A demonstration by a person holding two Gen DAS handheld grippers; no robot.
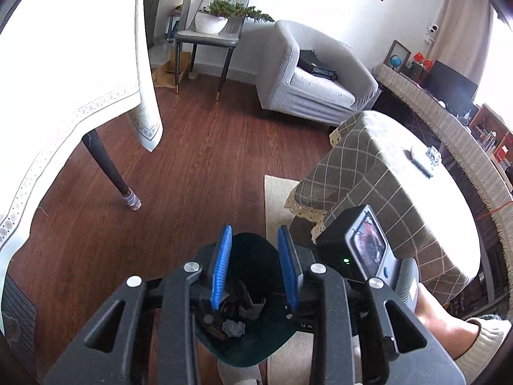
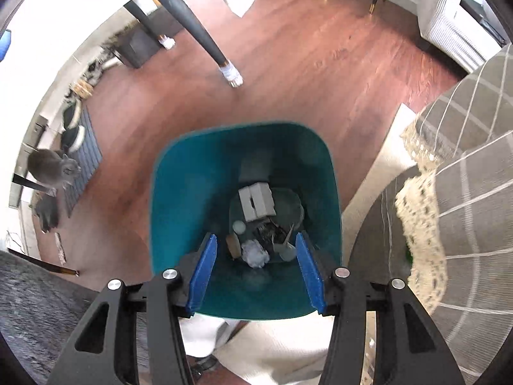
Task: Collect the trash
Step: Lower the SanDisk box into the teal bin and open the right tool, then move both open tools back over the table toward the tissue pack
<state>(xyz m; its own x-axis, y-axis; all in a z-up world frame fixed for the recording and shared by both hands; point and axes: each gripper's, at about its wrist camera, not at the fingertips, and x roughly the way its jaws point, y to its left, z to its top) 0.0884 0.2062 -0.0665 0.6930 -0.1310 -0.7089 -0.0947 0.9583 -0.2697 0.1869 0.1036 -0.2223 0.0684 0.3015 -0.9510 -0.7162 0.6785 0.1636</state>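
Observation:
A teal trash bin (image 2: 243, 134) stands on the wood floor right below both grippers. Inside lie a pale cardboard box (image 2: 256, 200), a crumpled white paper ball (image 2: 255, 253), a small white cap and some dark wrappers. My right gripper (image 2: 256, 237) hangs over the bin mouth pointing steeply down, open, nothing between its blue pads (image 2: 202, 272). My left gripper (image 1: 255, 234) hovers above the same bin (image 1: 256, 349), its pads a narrow gap apart and empty. A grey crumpled ball (image 1: 234, 327) shows in the bin. The right gripper's camera body (image 1: 365, 247) sits just right of my left fingers.
A low table with a checked cloth (image 2: 465, 160) crowds the bin's right side, on a beige rug (image 2: 368, 199). A dark table leg (image 2: 224, 61) stands beyond the bin. A grey cat (image 2: 53, 166) sits at far left. An armchair (image 1: 320, 80) and a chair with a plant (image 1: 218, 16) stand farther off.

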